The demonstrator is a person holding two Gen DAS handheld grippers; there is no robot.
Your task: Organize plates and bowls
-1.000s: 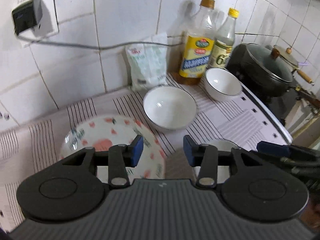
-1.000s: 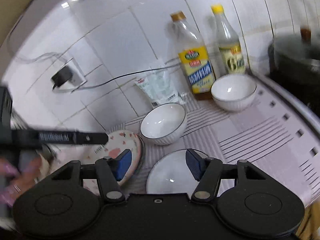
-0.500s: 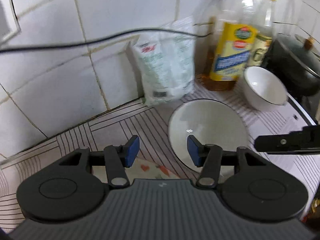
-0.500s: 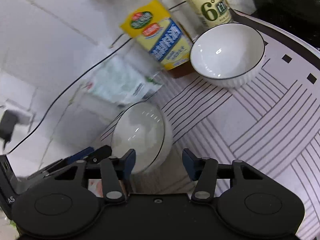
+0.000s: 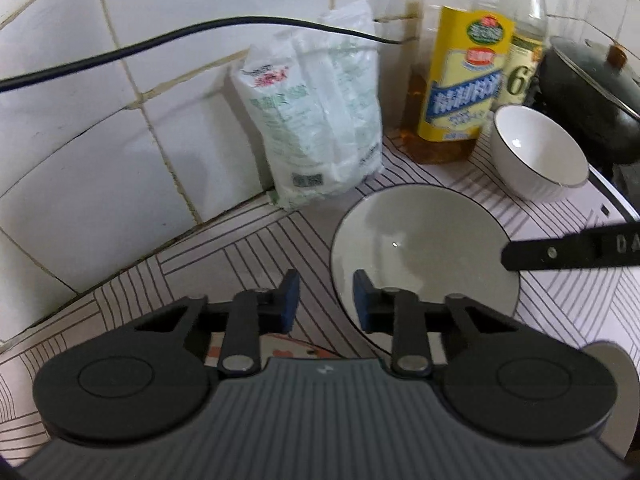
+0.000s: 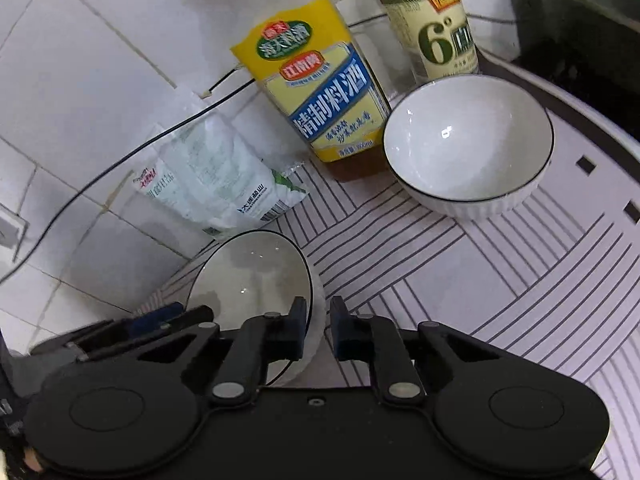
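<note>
**Both claws at the rim of the nearer bowl**

Here the nearer white ceramic bowl with a thin dark rim line [image 5: 420, 248] [image 6: 248, 276] sits on the striped pale counter mat [image 5: 248, 256] [image 6: 480, 264], just in front of a soft white plastic packet with green print [image 5: 316, 120] [image 6: 216, 184] that leans against the white tiled wall [image 5: 120, 128].

The left gripper [image 5: 325, 300] has its blue-padded jaws apart, a moderate gap between them. The bowl's near-left rim lies in that gap: the right pad shows against the bowl's inside, the left pad outside it over the mat. Nothing is pinched; whether either pad touches the rim cannot be told.

The right gripper [image 6: 319, 330] is far narrower, its jaws drawn close with only a slim gap. The bowl's right wall runs up through that gap, left pad inside the bowl, right pad outside. Whether the pads actually press the wall cannot be told. In the left wrist view one black finger [image 5: 568, 250] of this gripper reaches in from the right, over the bowl's far-right rim.

A second white ribbed bowl with the same dark rim line [image 5: 536, 152] [image 6: 468, 144] stands well apart, further back, just beside a tall clear bottle with a yellow and blue label [image 5: 464, 80] [image 6: 320, 80]. Under the left gripper's body a strip of a white plate with red-orange pattern [image 5: 292, 350] shows.
</note>
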